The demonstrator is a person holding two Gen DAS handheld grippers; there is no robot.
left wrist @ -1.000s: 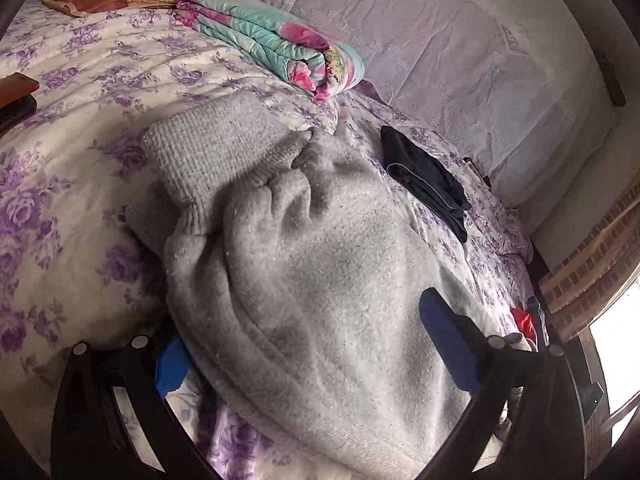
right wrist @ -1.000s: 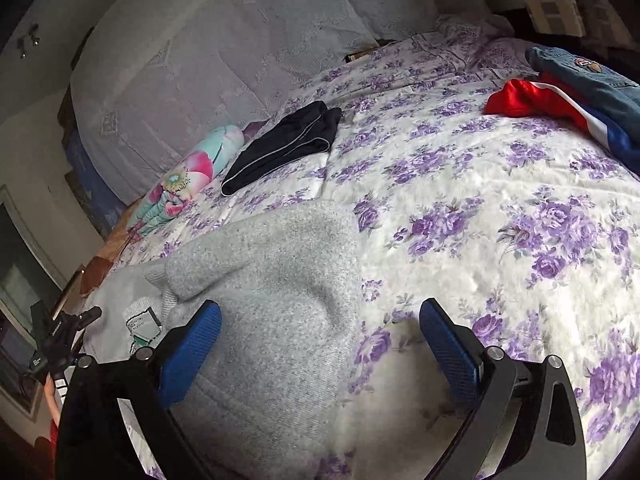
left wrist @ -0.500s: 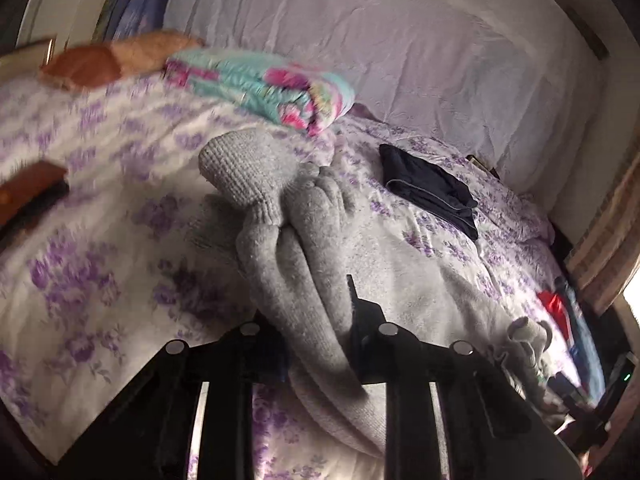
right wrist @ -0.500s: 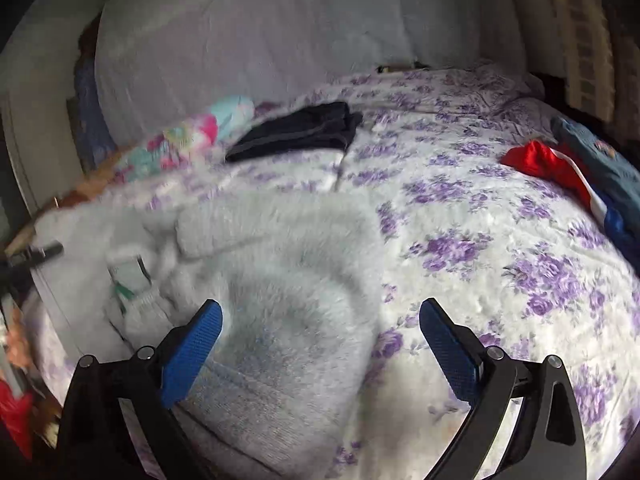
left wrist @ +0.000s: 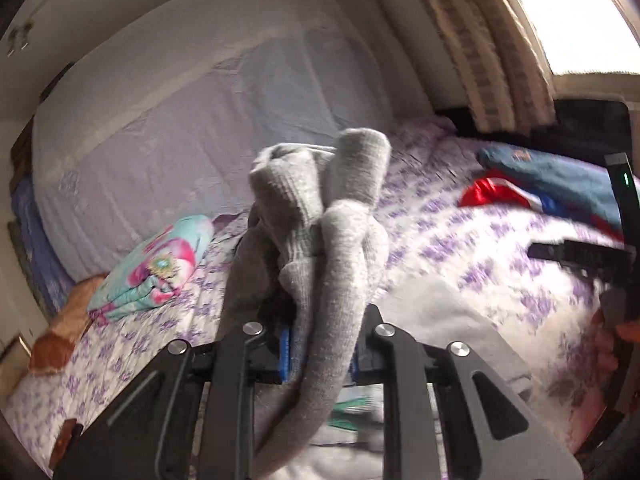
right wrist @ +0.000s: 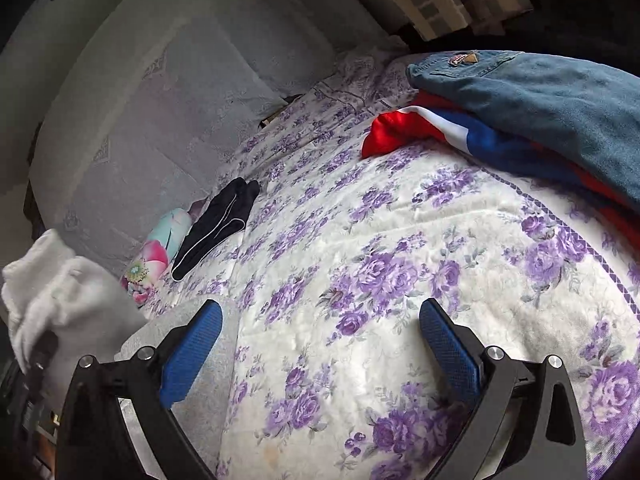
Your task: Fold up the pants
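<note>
The grey knit pants (left wrist: 320, 240) are bunched up and held off the bed, their ribbed cuffs sticking up in the left wrist view. My left gripper (left wrist: 318, 344) is shut on the grey fabric, which hangs down between the blue pads. In the right wrist view the pants show as a pale bunch at the far left (right wrist: 52, 292), with a grey part lying under the left finger. My right gripper (right wrist: 320, 344) is open and empty, low over the floral bedspread (right wrist: 380, 280).
A folded dark garment (right wrist: 220, 224) and a rolled floral quilt (right wrist: 160, 248) lie near the headboard side. A red-white-blue garment (right wrist: 440, 128) and blue jeans (right wrist: 540, 96) are piled at the right. A white-covered headboard (left wrist: 200, 120) backs the bed.
My left gripper closed on the grey pants and lifted them up, swinging toward the right. My right gripper moved right, off the pants and over bare bedspread.
</note>
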